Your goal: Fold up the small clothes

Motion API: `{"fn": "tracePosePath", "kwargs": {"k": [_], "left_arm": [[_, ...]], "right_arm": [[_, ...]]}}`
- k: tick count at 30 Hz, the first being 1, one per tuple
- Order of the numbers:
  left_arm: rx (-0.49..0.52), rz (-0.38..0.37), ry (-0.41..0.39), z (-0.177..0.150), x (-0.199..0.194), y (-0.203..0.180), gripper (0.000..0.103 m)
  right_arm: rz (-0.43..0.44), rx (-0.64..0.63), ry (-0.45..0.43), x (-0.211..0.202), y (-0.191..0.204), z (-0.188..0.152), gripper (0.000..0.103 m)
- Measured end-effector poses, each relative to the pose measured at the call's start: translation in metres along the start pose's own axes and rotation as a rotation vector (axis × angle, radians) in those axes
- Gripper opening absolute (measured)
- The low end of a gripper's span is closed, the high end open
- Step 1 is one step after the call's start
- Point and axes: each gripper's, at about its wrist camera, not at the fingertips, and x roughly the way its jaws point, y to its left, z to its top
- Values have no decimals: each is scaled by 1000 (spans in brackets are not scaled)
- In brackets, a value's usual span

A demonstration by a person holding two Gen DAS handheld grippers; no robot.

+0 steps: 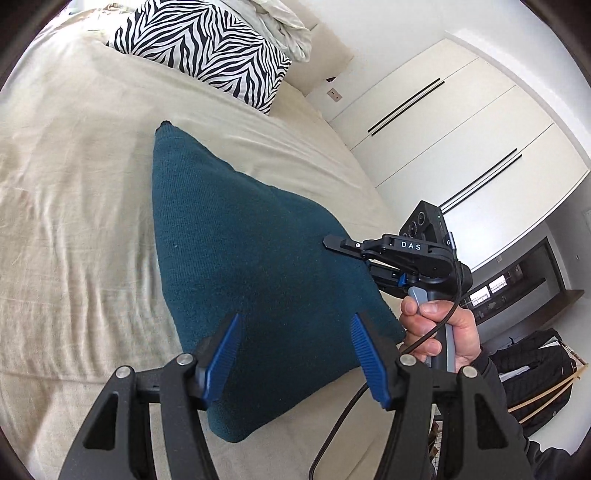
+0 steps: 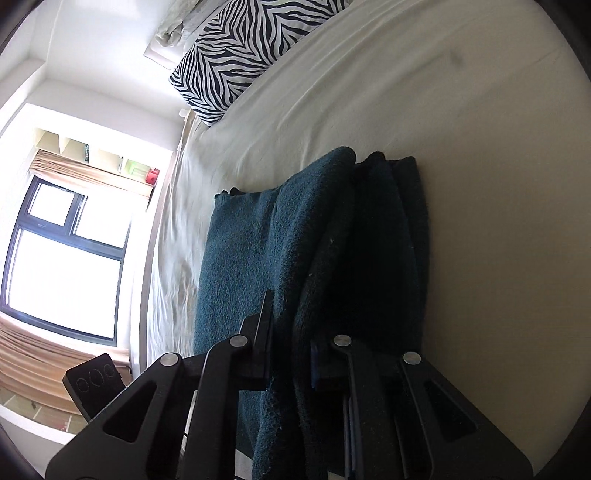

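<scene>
A dark teal knit garment (image 1: 240, 251) lies on the beige bed sheet (image 1: 74, 221), partly lifted at its right side. My left gripper (image 1: 295, 332) is open just above the garment's near part, with its blue pads (image 1: 225, 354) apart and empty. My right gripper (image 1: 340, 245) is seen from the side at the garment's right edge, turned sideways. In the right wrist view the right gripper (image 2: 291, 332) is shut on a bunched fold of the teal garment (image 2: 251, 251), and the cloth runs between its fingers and hangs in layers.
A zebra-print pillow (image 1: 207, 48) lies at the head of the bed, with a pale crumpled pillow (image 1: 280, 22) behind it. White wardrobe doors (image 1: 461, 129) stand right of the bed. A black bag (image 1: 535, 373) sits on the floor. A window (image 2: 66, 266) is on the far side.
</scene>
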Motion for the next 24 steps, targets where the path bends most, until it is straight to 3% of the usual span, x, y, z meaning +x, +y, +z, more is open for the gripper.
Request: {"fn": "tracePosePath", "kwargs": {"k": [6,9,18,21,24], "left_arm": [[55,14,21,7,21,-19,63],[67,37,36,11,37,-21,63],[166,145,32,57,80,-39,63],[152,203,80,65,106,-21,63],[133,189,65,60,112,-6,59]], "right_arm": [[2,77,11,-14,-50,-10,12],[61,124,19,-6,-71,-13,12],[124,163,3,3,-81,-15,13],[117,157,-19,3,-79,-11,14],[83,174,-52,-8,-82,-10,15]]}}
